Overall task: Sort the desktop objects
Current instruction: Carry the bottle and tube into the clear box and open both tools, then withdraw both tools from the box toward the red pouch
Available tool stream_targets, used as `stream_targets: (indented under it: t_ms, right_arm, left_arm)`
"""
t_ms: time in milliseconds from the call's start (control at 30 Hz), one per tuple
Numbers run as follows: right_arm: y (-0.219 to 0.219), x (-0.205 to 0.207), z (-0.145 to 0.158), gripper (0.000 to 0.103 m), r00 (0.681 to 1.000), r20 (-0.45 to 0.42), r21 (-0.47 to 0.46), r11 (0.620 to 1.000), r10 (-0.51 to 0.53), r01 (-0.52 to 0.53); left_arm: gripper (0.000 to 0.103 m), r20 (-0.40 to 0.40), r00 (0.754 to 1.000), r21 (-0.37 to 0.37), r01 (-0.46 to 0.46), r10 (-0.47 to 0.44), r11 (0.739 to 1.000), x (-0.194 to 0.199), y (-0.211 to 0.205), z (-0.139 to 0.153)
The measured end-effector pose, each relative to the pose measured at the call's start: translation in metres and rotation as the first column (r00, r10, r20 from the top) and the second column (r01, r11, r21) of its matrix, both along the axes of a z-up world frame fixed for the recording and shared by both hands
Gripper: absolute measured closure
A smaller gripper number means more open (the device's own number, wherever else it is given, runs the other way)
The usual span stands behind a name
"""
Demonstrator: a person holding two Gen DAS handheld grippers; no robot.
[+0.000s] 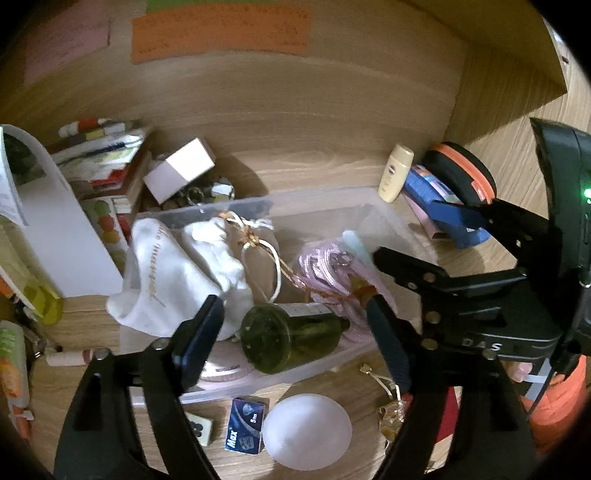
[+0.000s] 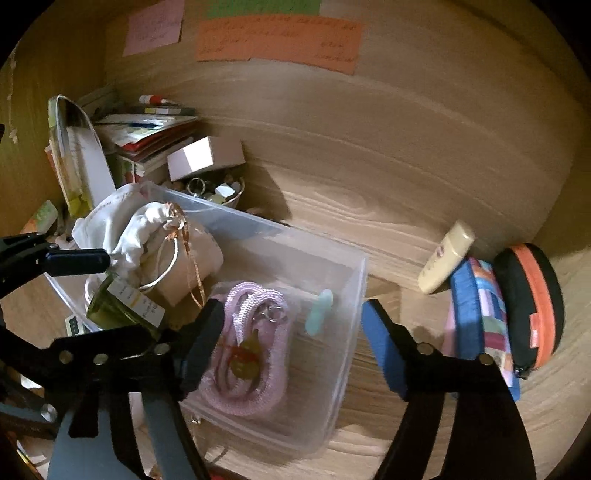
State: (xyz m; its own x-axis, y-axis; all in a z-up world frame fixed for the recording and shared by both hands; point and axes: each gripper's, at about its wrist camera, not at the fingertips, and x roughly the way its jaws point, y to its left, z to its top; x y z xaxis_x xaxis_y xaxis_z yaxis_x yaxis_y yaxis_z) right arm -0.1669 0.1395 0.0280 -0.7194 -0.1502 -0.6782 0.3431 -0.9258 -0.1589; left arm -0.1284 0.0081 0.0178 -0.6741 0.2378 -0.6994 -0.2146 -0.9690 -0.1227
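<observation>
wooden desk (image 2: pixel 369 206) with back panel; clear plastic bin (image 2: pixel 354 280) at frame centre holds a green glass bottle (image 1: pixel 291 341), white drawstring pouch (image 1: pixel 207 254) and pink cord (image 2: pixel 255 373). left gripper (image 1: pixel 295 332) and right gripper (image 2: pixel 291 343) both spread wide, holding nothing.

Desk (image 2: pixel 406 206) was light wood grain, set in a wooden alcove. Back panel (image 2: pixel 369 110) same wood, with orange note (image 2: pixel 277 40), pink note (image 2: pixel 153 27) and green note (image 2: pixel 262 7) stuck on it. Side panel (image 1: pixel 498 55) on the right. Light was warm and dim, corners dark.
</observation>
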Motion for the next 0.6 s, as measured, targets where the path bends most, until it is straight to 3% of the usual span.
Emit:
stream_targets:
  t_ms: [267,600]
  right_arm:
    - [0.013,0.021,0.010,0.021,1.000,-0.002,-0.019,1.000,-0.021,0.021]
    - [0.025,0.058,0.010,0.017,1.000,-0.008,-0.055,0.998,-0.021,0.021]
  left_arm:
    - [0.010,-0.050,0.998,-0.009,-0.022,0.022,1.000,0.017,-0.002,0.017]
    - [0.009,-0.063,0.994,-0.033,-0.096,0.094,0.995,0.044,-0.023,0.028]
